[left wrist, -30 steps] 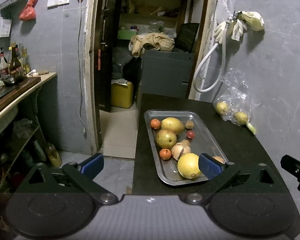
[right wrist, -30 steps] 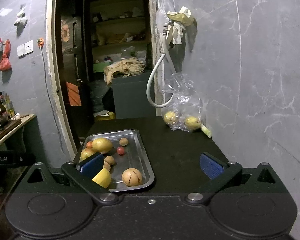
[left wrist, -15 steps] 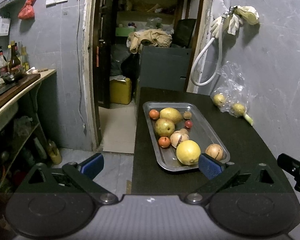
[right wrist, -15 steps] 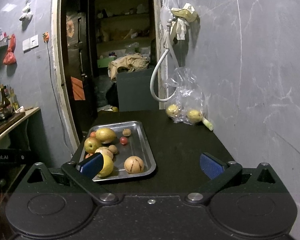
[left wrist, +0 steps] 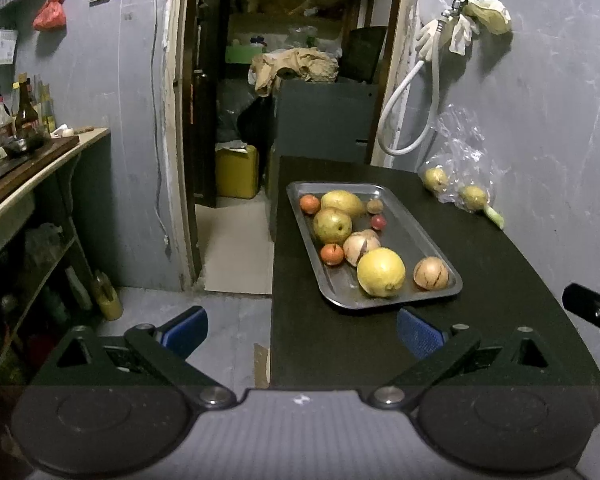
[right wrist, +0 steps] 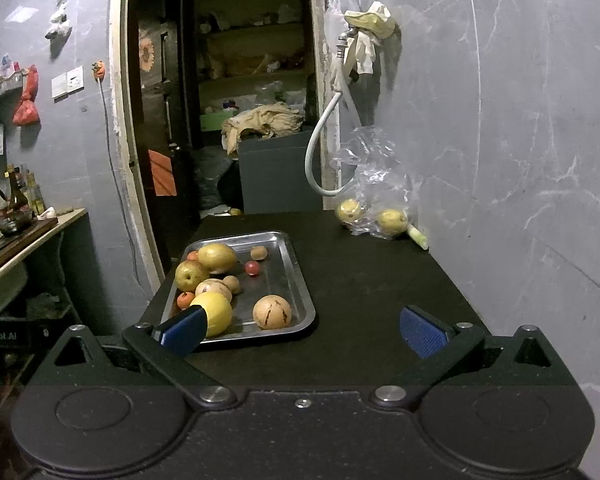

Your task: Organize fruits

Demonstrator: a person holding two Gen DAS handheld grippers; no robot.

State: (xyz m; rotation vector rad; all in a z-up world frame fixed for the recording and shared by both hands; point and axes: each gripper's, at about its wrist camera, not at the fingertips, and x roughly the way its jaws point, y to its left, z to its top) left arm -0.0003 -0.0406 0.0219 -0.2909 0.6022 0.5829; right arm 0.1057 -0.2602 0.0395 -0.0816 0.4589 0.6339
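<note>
Both grippers hover level at the near edge of the black table, the left gripper and right gripper each with jaws spread wide and nothing between them. The metal tray lies on the table's left half, holding a large yellow citrus, 2 brown scored fruits, a pear, a mango and several small red and orange fruits. A clear plastic bag with 2 yellow fruits sits against the wall, well apart from the tray.
</note>
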